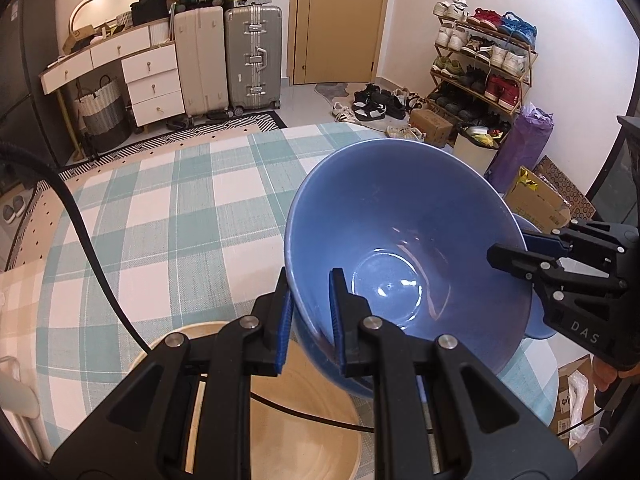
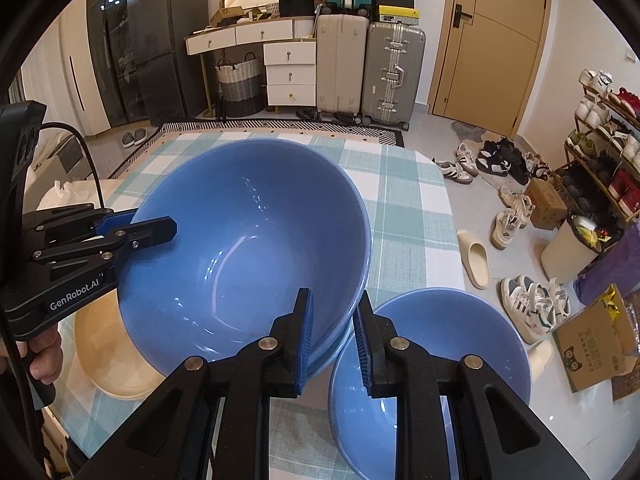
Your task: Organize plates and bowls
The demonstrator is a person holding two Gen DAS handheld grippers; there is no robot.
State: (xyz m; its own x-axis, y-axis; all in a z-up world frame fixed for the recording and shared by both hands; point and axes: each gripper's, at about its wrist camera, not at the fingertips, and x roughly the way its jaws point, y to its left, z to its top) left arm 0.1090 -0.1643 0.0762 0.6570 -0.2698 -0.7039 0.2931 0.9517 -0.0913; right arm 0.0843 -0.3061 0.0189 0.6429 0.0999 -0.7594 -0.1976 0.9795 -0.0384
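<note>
**Big blue bowl pinched from both sides**

Big bowl (image 2: 244,248) held tilted above the table (image 1: 160,216), near its right edge. Gripped at two opposite spots on the rim: left tongs (image 1: 310,312) pinching the rim on the bowl's left side, one pad inside the wall, the other outside; right tongs (image 2: 334,336) pinching the opposite rim in the same way, wall caught between the blue pads. Both pairs pressed nearly together on the thin wall.

Just beside and partly under the big bowl, toward the right edge: a second blue bowl (image 2: 432,364), upright, empty, lower than the held one. Under the bowl's left side: a pale wooden plate (image 1: 288,420) lying flat on the checked cloth.

Left view only: bowl's glossy bottom seen straight down, the plate directly below the tongs and crossed by a thin black cable, the second bowl reduced to a sliver behind the right tongs. Far across the table, bare cloth to the far edge.

Right view only: the second bowl nearly whole, just under the right pad; the plate (image 2: 108,356) seen as a pale disc under the left tongs (image 2: 160,230); a hand (image 2: 42,352) wrapped round the left handle. Floor beyond the right edge strewn with shoes.
</note>
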